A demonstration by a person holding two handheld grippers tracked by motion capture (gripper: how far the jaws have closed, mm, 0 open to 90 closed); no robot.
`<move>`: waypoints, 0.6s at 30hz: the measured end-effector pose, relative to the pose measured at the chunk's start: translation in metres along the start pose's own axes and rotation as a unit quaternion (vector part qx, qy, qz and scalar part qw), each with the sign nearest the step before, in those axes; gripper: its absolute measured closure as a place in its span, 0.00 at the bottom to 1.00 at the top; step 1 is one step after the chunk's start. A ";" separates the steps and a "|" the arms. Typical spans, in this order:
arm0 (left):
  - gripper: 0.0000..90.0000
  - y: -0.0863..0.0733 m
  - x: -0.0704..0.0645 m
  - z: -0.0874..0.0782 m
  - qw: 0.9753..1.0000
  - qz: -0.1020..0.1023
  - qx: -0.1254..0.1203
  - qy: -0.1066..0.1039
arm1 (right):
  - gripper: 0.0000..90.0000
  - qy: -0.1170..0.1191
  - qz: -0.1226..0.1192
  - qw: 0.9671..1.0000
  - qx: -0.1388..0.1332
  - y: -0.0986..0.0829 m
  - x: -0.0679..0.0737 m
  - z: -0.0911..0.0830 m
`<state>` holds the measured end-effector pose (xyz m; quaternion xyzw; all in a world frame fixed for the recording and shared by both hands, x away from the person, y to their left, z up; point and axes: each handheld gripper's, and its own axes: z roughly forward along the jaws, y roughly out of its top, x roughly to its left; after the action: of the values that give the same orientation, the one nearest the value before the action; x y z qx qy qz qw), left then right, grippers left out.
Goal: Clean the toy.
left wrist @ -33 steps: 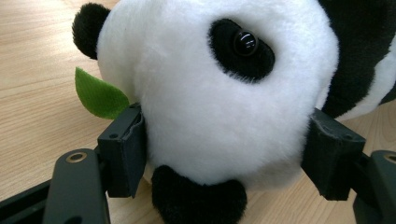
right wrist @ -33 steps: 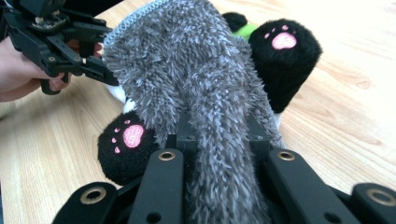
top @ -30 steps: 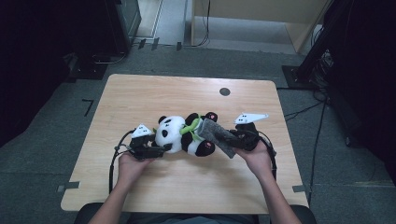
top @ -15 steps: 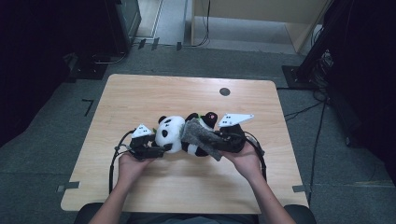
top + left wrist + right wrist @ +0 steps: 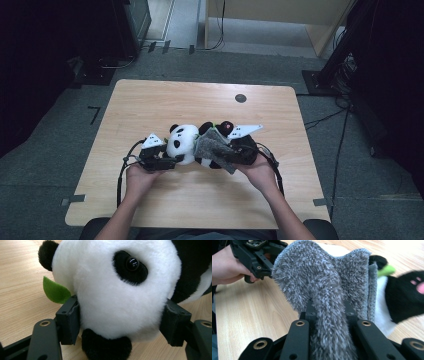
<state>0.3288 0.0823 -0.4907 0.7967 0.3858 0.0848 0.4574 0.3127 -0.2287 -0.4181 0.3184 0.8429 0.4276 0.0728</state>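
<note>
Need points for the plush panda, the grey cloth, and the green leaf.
plush panda (image 5: 115,302): left gripper view, white face between the jaws.
grey cloth (image 5: 324,290): right gripper view, fuzzy fold above the jaws.
green leaf (image 5: 55,292): left gripper view, felt middle.

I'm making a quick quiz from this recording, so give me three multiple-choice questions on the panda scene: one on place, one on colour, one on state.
1. Where does the black-and-white plush panda lie?
A. on the light wooden table
B. on the floor
C. on a chair

2. What colour is the fluffy cloth?
A. red
B. grey
C. yellow

3. What does the left gripper do?
A. hangs open in the air
B. clamps the cloth
C. clamps the panda's head

Key: 1 A, the high view shows it on the tabletop; 2 B, grey pile between the right gripper's jaws; 3 C, the jaws press both sides of the white head.
</note>
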 end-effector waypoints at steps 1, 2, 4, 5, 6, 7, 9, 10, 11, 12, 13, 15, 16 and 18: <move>0.32 0.000 0.000 0.000 1.000 0.001 0.000 0.000 | 0.83 -0.002 0.004 1.000 0.001 -0.001 -0.002 -0.001; 0.32 0.000 0.000 0.000 1.000 0.001 -0.001 -0.001 | 0.83 -0.001 0.010 1.000 -0.002 -0.004 -0.006 -0.003; 0.32 0.000 0.000 0.000 1.000 0.001 -0.001 -0.002 | 0.83 0.000 0.013 1.000 -0.003 -0.005 -0.007 -0.004; 0.32 0.000 0.000 0.000 1.000 0.001 -0.001 -0.002 | 0.83 -0.001 0.016 1.000 -0.003 -0.006 -0.009 -0.005; 0.32 0.000 0.000 0.000 1.000 0.001 -0.001 -0.002 | 0.83 -0.002 0.019 1.000 -0.003 -0.007 -0.010 -0.006; 0.32 0.000 0.001 0.000 1.000 0.001 -0.001 -0.002 | 0.83 -0.003 0.022 1.000 -0.004 -0.007 -0.011 -0.007; 0.32 0.000 0.001 0.000 1.000 0.001 -0.001 -0.002 | 0.83 -0.007 0.025 1.000 -0.005 -0.008 -0.015 -0.008; 0.32 0.000 0.001 0.000 1.000 0.002 -0.001 -0.002 | 0.83 -0.011 0.028 1.000 -0.005 -0.009 -0.016 -0.009; 0.32 0.000 0.001 0.000 1.000 0.002 -0.001 -0.002 | 0.83 -0.014 0.029 0.999 -0.006 -0.009 -0.019 -0.011; 0.32 -0.001 0.001 0.000 1.000 0.003 -0.001 -0.002 | 0.83 -0.017 0.034 0.999 -0.005 -0.011 -0.020 -0.012; 0.32 -0.001 0.001 0.000 1.000 0.003 -0.002 -0.002 | 0.83 -0.019 0.036 0.999 -0.005 -0.012 -0.022 -0.013; 0.32 -0.001 0.002 0.000 1.000 0.005 -0.002 -0.004 | 0.83 -0.022 0.044 0.999 -0.002 -0.016 -0.028 -0.014; 0.32 -0.001 0.002 0.000 1.000 0.005 -0.002 -0.004 | 0.83 -0.022 0.044 0.999 -0.002 -0.016 -0.028 -0.014; 0.32 -0.001 0.002 0.000 1.000 0.002 -0.003 -0.004 | 0.83 -0.027 0.043 0.999 0.003 -0.019 -0.030 -0.015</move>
<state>0.3301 0.0840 -0.4918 0.7965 0.3819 0.0835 0.4613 0.3219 -0.2648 -0.4279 0.3665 0.8271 0.4192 0.0761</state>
